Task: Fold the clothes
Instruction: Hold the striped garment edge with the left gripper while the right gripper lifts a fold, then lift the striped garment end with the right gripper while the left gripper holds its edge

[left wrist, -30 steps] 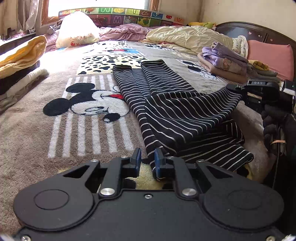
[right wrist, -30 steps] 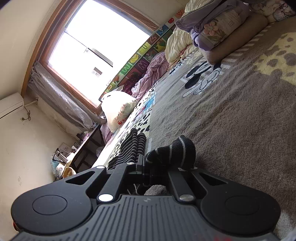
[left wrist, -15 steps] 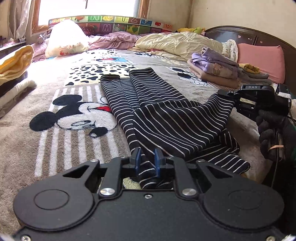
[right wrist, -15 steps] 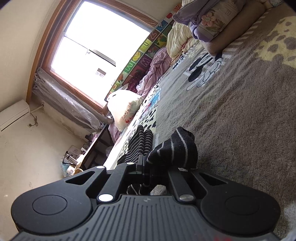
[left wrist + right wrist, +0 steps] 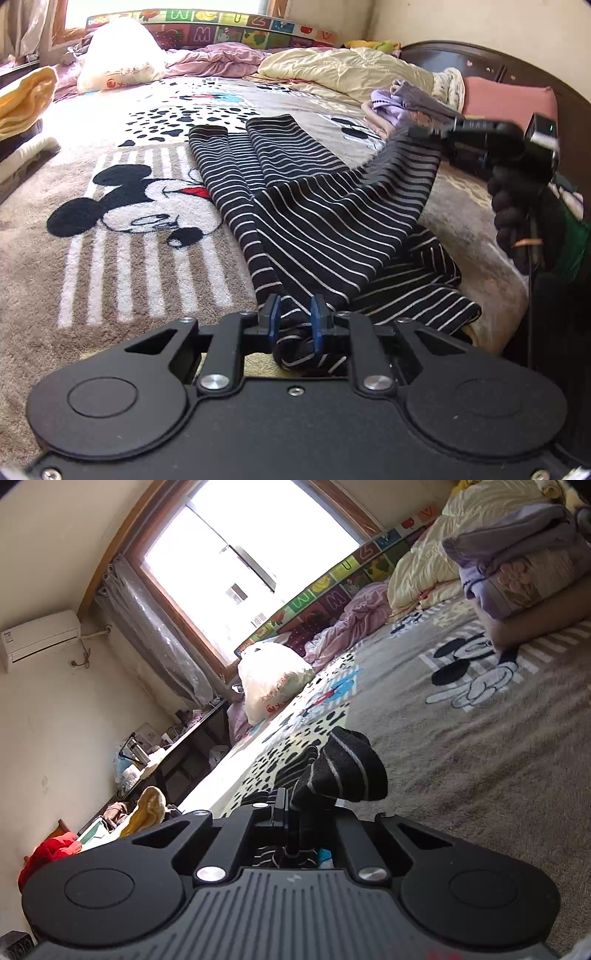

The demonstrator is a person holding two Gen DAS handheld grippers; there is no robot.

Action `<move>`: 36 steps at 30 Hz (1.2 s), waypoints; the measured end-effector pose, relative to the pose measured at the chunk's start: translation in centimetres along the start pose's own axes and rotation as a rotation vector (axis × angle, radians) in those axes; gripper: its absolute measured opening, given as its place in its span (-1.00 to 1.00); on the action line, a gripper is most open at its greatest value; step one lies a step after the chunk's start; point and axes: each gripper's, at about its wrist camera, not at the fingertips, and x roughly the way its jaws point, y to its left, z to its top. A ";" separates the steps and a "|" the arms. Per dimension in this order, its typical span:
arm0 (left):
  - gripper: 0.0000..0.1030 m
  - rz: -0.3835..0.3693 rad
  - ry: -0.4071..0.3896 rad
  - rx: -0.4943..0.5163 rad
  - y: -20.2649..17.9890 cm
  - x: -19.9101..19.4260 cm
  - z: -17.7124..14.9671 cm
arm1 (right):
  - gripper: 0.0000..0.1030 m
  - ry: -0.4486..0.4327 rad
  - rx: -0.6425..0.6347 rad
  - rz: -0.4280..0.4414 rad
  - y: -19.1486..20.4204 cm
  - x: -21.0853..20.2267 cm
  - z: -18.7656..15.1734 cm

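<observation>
Black trousers with thin white stripes (image 5: 325,221) lie on the bed blanket (image 5: 140,266), their legs reaching toward the far side. My left gripper (image 5: 294,320) is shut on the near corner of the waist, cloth bunched between its blue pads. At the right of the left wrist view, my right gripper (image 5: 436,134), held by a gloved hand (image 5: 517,206), lifts the other waist corner above the blanket. In the right wrist view my right gripper (image 5: 291,805) is shut on a fold of the striped trousers (image 5: 347,771) that sticks up past the fingers.
A folded pile of purple clothes (image 5: 410,103) and a pink pillow (image 5: 509,99) lie at the far right near the dark headboard. A cream quilt (image 5: 343,70) and a white bag (image 5: 118,55) sit at the back. Stacked towels (image 5: 22,107) are at the left.
My right gripper has lifted its corner of the trousers higher and carried it toward the far side. The left gripper keeps its hold and has moved little.
</observation>
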 end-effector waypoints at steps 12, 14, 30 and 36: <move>-0.71 -0.003 0.066 0.057 -1.2 2.1 -0.5 | -0.87 0.004 0.064 0.000 -2.3 1.3 -1.9; -0.71 -0.014 0.009 0.075 -1.5 1.0 -0.1 | -0.87 -0.027 0.036 0.044 -1.4 1.0 -1.0; -0.48 -0.037 -0.040 0.136 -2.3 1.1 -0.1 | -0.87 0.049 0.031 0.024 -1.0 1.3 -1.3; 0.06 0.007 -0.038 0.394 -6.1 1.4 -1.5 | -0.87 -0.007 0.027 0.046 2.0 -1.2 1.0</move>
